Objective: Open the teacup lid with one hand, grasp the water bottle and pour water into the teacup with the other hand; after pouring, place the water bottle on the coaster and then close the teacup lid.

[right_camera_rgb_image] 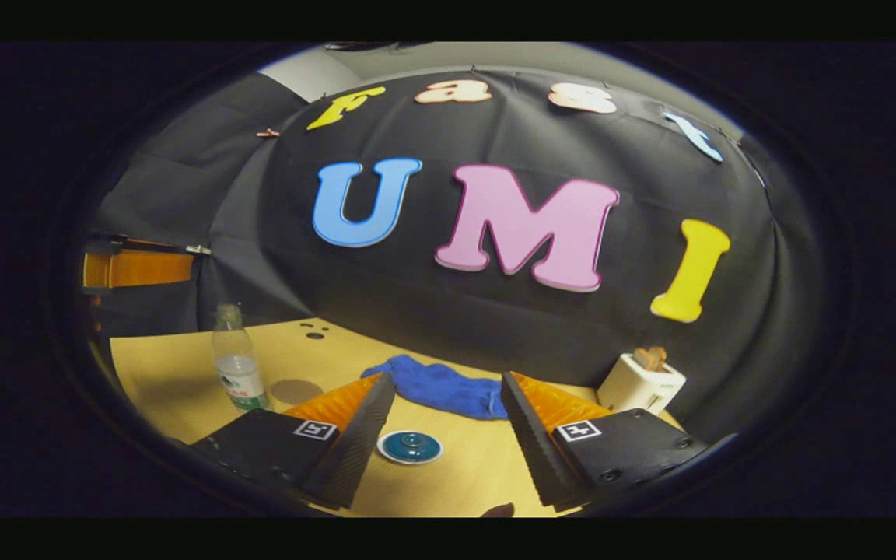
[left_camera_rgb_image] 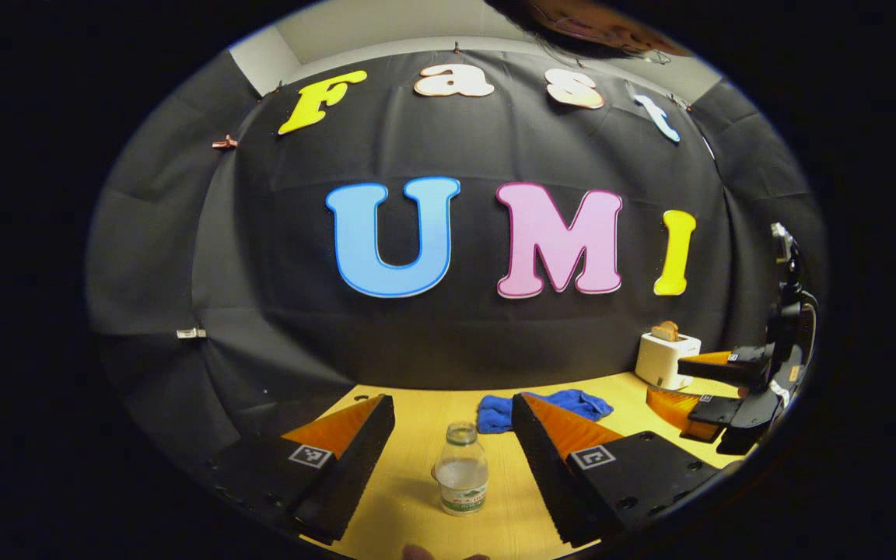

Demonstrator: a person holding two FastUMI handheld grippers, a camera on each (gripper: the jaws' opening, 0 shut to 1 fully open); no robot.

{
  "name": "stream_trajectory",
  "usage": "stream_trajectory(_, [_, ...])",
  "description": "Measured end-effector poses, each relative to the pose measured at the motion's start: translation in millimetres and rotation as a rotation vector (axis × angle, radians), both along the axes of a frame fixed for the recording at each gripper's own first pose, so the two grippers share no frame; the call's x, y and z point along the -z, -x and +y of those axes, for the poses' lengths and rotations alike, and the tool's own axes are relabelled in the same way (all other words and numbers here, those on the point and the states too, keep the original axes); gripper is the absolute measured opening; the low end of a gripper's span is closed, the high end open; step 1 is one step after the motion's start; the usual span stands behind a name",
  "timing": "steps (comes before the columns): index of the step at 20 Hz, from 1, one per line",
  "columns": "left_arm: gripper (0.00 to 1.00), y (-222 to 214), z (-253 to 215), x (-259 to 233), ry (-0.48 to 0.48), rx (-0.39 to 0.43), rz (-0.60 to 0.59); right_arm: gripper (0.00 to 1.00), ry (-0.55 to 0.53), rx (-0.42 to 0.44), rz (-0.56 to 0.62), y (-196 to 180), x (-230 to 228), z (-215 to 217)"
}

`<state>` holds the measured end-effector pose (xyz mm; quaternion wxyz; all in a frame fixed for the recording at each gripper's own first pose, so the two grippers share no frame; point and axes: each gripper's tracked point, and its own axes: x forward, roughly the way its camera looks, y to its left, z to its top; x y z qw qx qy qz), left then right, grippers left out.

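Wooden bench (left_camera_rgb_image: 417, 404): water bottle (left_camera_rgb_image: 461, 469) standing ungrasped, teacup lid (right_camera_rgb_image: 410, 447) untouched; left gripper (left_camera_rgb_image: 452, 459) and right gripper (right_camera_rgb_image: 448, 435) wide open, empty — nothing begun.

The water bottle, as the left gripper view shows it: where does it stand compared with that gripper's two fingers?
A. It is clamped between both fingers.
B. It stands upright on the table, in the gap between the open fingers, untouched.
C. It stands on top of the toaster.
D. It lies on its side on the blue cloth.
B: the water bottle stands upright on the table, and the left gripper is open around it without contact.
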<state>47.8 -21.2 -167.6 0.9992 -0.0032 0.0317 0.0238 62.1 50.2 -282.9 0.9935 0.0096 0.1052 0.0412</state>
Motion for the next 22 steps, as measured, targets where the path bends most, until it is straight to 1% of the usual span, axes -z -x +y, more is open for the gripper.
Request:
stream_trajectory(1, [0.95,-3.3,-2.2,10.8,-0.007,-0.001,-0.003,0.86,-0.002,-0.006,0.015,-2.8,22.1,6.5])
stream_trajectory(2, [0.95,-6.1,-4.4,20.6,-0.014,0.000,-0.006,0.82,0.003,-0.010,0.024,-5.2,37.2,11.3])
stream_trajectory(5, [0.95,-12.5,-8.8,51.3,-0.012,0.010,0.009,0.78,0.012,-0.032,0.067,-11.3,76.4,22.3])
stream_trajectory(6, [0.95,-13.9,-9.4,59.2,-0.004,0.013,0.017,0.69,0.010,-0.040,0.086,-12.1,86.6,27.6])
stream_trajectory(7, [0.95,-14.6,-8.5,64.9,0.000,0.014,0.024,0.65,0.009,-0.045,0.097,-14.1,92.6,30.3])
stream_trajectory(8, [0.95,-15.1,-6.0,68.9,-0.001,0.011,0.029,0.57,0.009,-0.047,0.105,-16.1,98.2,31.8])
stream_trajectory(9, [0.95,-15.7,-3.5,73.6,-0.005,0.009,0.033,0.54,0.012,-0.049,0.114,-18.6,103.9,33.1])
stream_trajectory(10, [0.95,-16.7,-1.5,75.1,-0.009,0.008,0.037,0.57,0.019,-0.051,0.122,-18.0,113.0,32.5])
stream_trajectory(11, [0.95,-17.4,0.0,79.0,-0.011,0.007,0.038,0.54,0.020,-0.052,0.131,-19.9,117.9,32.8])
stream_trajectory(13, [0.95,-20.0,1.0,83.6,-0.009,0.008,0.043,0.54,0.018,-0.053,0.157,-22.7,131.8,32.1])
stream_trajectory(17, [0.95,-23.5,2.1,89.2,-0.010,0.010,0.048,0.54,-0.038,-0.044,0.172,-27.8,139.5,32.4])
stream_trajectory(18, [0.95,-24.6,1.3,93.1,-0.007,0.012,0.051,0.48,-0.051,-0.045,0.168,-28.0,136.8,31.8])
stream_trajectory(20, [0.95,-26.1,1.2,96.0,-0.003,0.015,0.057,0.47,-0.085,-0.060,0.170,-29.0,139.2,37.0])
stream_trajectory(22, [0.95,-27.0,1.0,98.7,-0.003,0.018,0.060,0.35,-0.121,-0.073,0.176,-23.6,135.1,39.6])
